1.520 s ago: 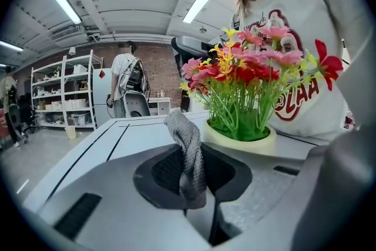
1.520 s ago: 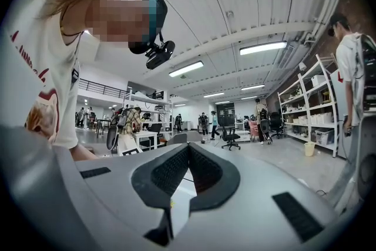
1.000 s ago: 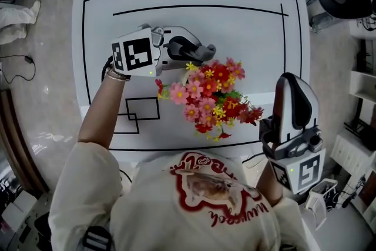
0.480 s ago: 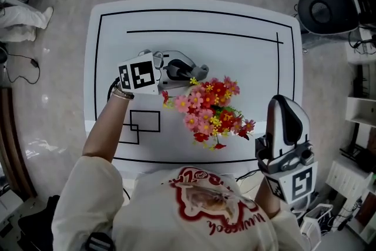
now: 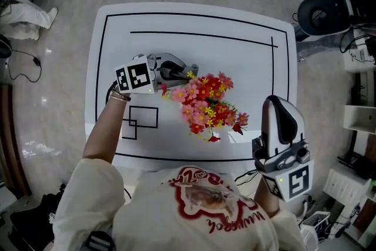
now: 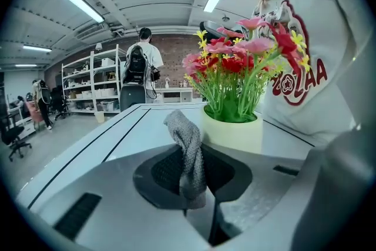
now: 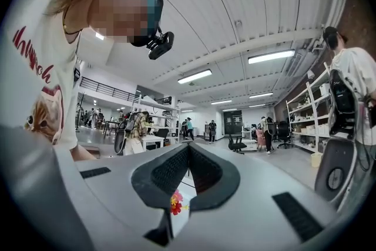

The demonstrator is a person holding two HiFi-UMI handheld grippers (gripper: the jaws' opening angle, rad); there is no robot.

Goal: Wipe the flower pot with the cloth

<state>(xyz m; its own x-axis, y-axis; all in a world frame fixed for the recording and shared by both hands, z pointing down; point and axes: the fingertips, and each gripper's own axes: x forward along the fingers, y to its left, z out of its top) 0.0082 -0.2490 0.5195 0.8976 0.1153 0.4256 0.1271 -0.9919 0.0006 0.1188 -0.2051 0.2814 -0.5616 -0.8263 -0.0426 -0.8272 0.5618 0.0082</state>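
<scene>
My left arm is stretched forward over the white table with black lines (image 5: 235,20). My left gripper (image 5: 187,67) is clamped on a small grey knitted cloth (image 6: 187,153). The pale round flower pot with red and pink flowers (image 6: 232,133) stands just ahead of its jaws. My right gripper (image 5: 280,104) is beside the table's near corner, with its jaws together and empty. A grey stone floor (image 5: 53,97) lies around.

2 grippers: left gripper (image 5: 189,67), right gripper (image 5: 280,102). 1 flower pot (image 6: 232,133) with 1 bunch of flowers (image 5: 205,103). 1 grey cloth (image 6: 186,141). 1 white surface (image 5: 235,26). 1 black office chair (image 5: 323,9) off the surface's far right corner.
</scene>
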